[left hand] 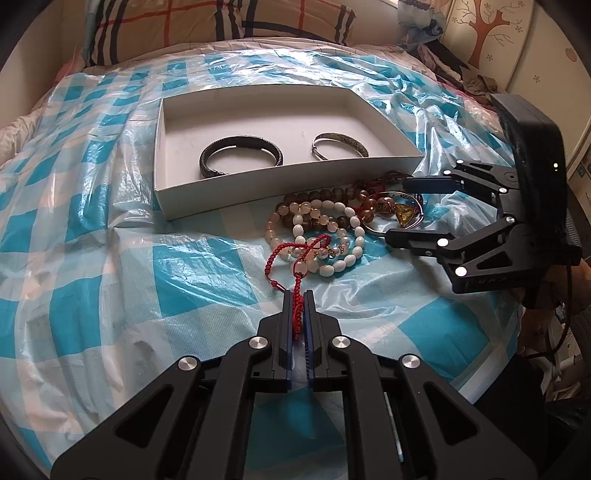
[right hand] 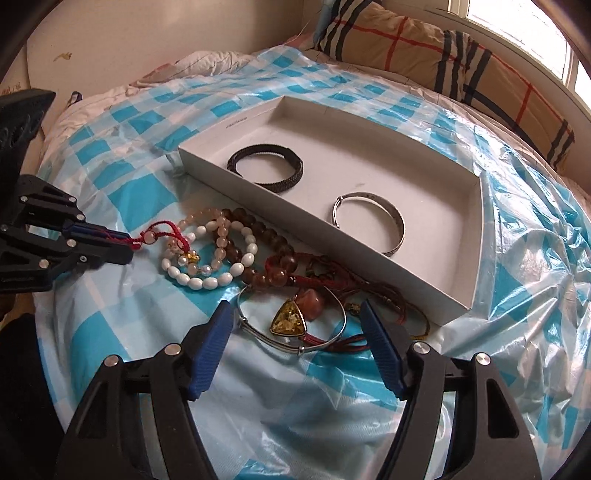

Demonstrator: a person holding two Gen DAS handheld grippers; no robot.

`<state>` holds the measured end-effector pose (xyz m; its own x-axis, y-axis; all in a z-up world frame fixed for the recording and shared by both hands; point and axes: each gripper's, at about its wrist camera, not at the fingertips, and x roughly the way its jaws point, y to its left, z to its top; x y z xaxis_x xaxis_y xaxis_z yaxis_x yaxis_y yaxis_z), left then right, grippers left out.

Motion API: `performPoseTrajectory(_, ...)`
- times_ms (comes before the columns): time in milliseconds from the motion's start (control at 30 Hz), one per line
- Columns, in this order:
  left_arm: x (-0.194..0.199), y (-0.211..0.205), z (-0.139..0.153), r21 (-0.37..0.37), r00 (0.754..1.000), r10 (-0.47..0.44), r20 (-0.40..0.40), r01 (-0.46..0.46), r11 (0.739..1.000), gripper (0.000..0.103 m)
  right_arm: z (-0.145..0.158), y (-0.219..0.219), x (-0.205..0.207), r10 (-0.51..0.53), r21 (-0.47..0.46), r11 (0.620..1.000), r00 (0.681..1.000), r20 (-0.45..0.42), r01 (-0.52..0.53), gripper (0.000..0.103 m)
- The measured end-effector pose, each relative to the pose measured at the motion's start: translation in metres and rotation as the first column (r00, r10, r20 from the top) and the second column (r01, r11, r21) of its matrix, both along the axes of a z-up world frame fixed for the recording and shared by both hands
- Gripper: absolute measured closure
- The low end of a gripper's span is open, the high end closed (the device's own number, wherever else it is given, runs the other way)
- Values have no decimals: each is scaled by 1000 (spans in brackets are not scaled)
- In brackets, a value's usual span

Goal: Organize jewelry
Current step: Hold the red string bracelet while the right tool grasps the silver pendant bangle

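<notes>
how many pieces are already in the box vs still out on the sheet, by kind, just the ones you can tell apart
In the box:
dark braided bracelet: 1
silver bangle: 1
Out on the sheet:
red cord bracelet, pinched in the left gripper: 1
white bead bracelet: 1
pink bead bracelet: 1
brown bead bracelet: 1
amber-stone bangle, between the open right gripper fingers: 1
Total: 7; the tangled red-brown cords are uncountable.

We see a bed (left hand: 33, 122) under checked plastic sheet (left hand: 192, 266), bearing a white tray (left hand: 280, 184), loose bracelets (left hand: 325, 229) and a pillow (left hand: 177, 26).
</notes>
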<state>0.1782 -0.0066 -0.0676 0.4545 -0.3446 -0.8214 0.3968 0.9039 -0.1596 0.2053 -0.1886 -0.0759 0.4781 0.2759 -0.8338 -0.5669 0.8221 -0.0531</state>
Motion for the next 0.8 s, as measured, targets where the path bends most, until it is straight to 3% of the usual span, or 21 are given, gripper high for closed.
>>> performPoseTrajectory(33, 0, 0, 0, -1, 1000, -1, 0, 1, 1000, 98, -1, -1, 2, 7, 20, 1000, 1000, -17, -6, 43)
performPoseTrajectory(233, 0, 0, 0, 3, 1000, -2, 2, 2, 1000, 98, 9, -2, -13, -2, 22, 1000, 1000, 17, 2, 43)
performPoseTrajectory(533, -2, -3, 3, 16, 1000, -5, 11, 4, 1000, 98, 45, -19, -41, -60, 110, 993, 996, 65, 52, 44)
performPoseTrajectory(800, -8, -2, 15, 11, 999, -15, 31, 14, 1000, 98, 53, -25, -62, -75, 153, 986, 995, 63, 65, 44)
